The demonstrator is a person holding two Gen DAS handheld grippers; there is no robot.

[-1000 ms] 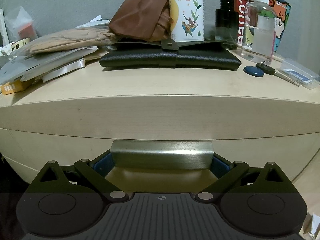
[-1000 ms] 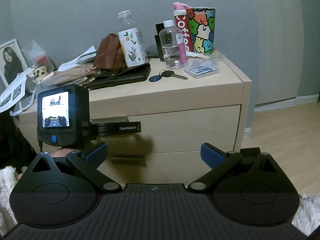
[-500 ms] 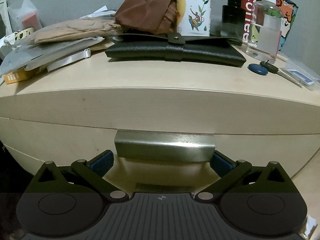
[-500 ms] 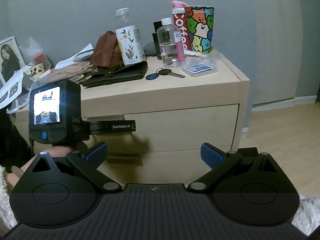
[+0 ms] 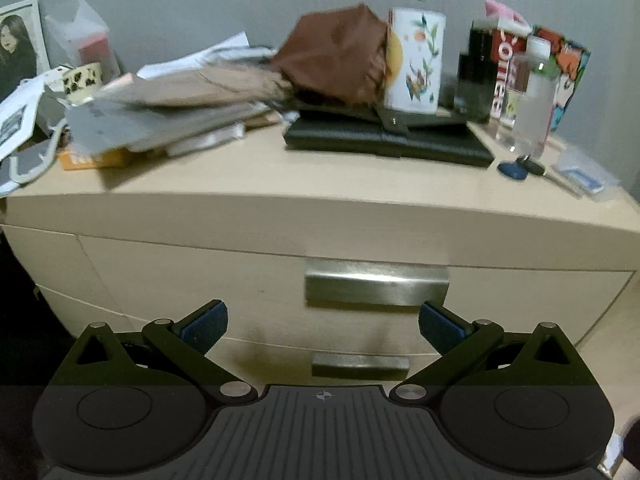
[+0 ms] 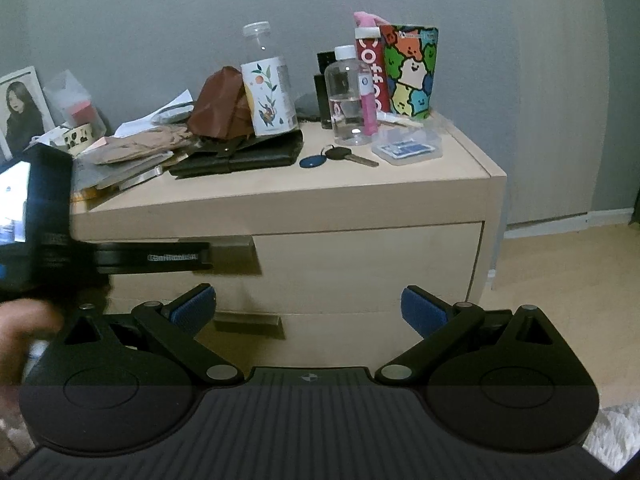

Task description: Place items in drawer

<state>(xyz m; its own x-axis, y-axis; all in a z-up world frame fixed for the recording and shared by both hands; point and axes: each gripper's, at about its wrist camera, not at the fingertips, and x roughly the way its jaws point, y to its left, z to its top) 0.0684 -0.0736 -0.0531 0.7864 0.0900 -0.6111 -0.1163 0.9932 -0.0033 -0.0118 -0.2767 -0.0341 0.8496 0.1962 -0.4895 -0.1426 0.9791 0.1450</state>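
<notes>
We judge top drawer (image 5: 360,276) stiff, heavy-sliding; grip metal handle (image 5: 376,288) at 12 o'clock of left gripper (image 5: 323,320). Both grippers' jaws released, empty; right gripper (image 6: 308,308) idle.

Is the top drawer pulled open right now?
No, the top drawer sits flush with the dresser front, its handle ungripped.

hand (image 6: 24,332): blurred, cut by left edge | top drawer handle (image 6: 236,250): partly hidden behind left gripper
</notes>
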